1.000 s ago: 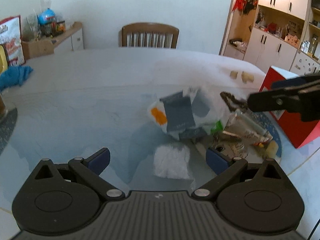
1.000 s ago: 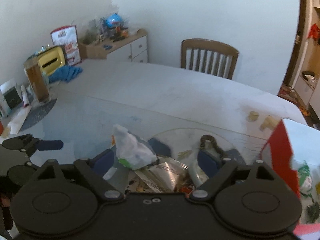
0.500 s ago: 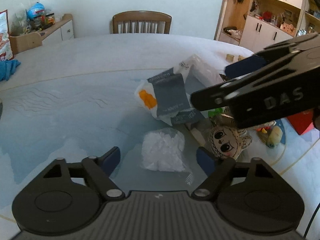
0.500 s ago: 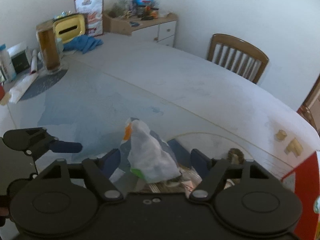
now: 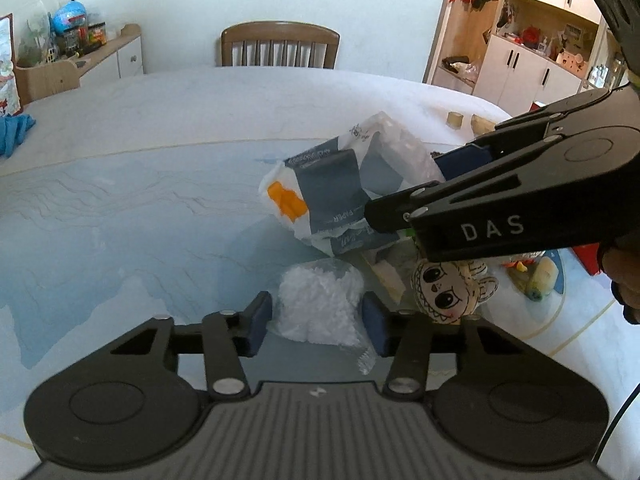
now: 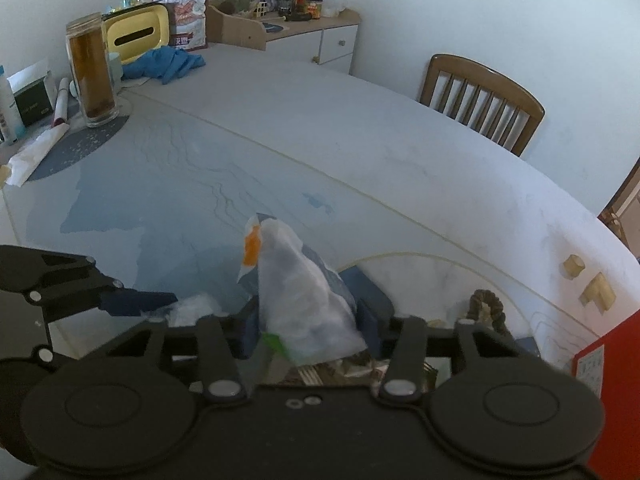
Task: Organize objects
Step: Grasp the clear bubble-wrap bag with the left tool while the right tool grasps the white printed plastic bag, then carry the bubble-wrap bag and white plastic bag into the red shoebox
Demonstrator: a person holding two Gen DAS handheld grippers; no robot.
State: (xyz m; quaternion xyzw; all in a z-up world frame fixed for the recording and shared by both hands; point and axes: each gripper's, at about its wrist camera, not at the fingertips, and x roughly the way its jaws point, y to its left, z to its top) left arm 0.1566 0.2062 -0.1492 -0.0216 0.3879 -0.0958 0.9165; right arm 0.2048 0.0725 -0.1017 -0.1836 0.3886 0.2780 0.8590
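My left gripper has closed its blue pads on a small clear bag of white crumbly material lying on the table. My right gripper is shut on a white plastic tissue wrapper with grey and orange print and holds it up above a pile of clutter. The wrapper also shows in the left wrist view, with the right gripper reaching in from the right. A cartoon-face toy lies just right of the bag.
A round table with a glass top. A red box stands at the right. A tall jar of brown liquid, a yellow tissue box and a blue cloth sit far left. A wooden chair stands behind.
My left gripper has moved up to the white bag and narrowed its pads onto it. My right gripper has shut on the tissue wrapper and lifted it off the pile.
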